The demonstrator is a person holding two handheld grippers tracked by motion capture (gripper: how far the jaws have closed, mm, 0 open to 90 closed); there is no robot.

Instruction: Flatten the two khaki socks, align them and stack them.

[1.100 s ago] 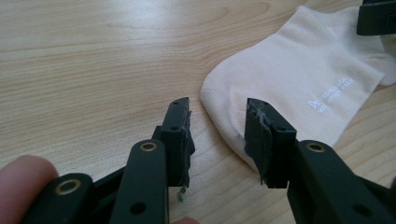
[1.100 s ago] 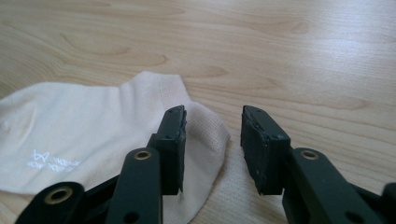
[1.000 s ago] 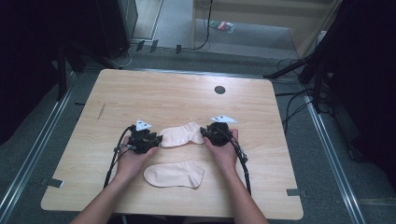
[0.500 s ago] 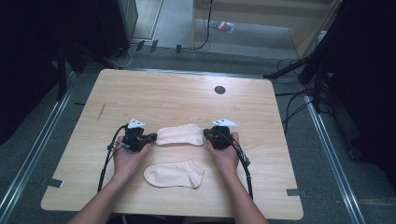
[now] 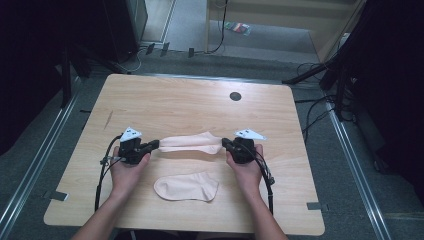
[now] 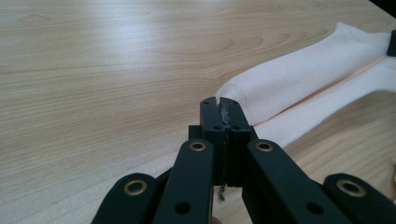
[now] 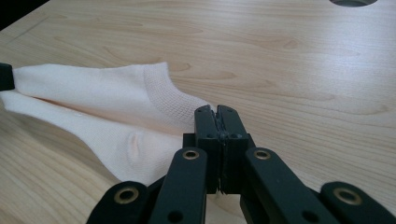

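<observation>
A pale pink sock [image 5: 190,142] hangs stretched between my two grippers over the wooden table [image 5: 180,102]. My left gripper [image 5: 153,145] is shut on one end of it and my right gripper [image 5: 225,143] is shut on the other end. In the left gripper view, the shut jaws [image 6: 219,103] pinch the sock's [image 6: 299,79] edge. The right gripper view has the shut jaws [image 7: 216,113] nipping the sock [image 7: 107,93] near its ribbed cuff. A second matching sock [image 5: 186,186] lies flat on the table, nearer the person and between the two hands.
A round dark hole [image 5: 235,96] sits in the far part of the table top. A short dark mark [image 5: 108,119] lies near the left edge. Cables trail from both grippers along the forearms. Dark equipment and floor rails surround the table.
Both hands have drawn apart and slightly toward the person. The sock between them has gone from a loose, bunched shape to a long stretched strip. The flat sock has not moved.
</observation>
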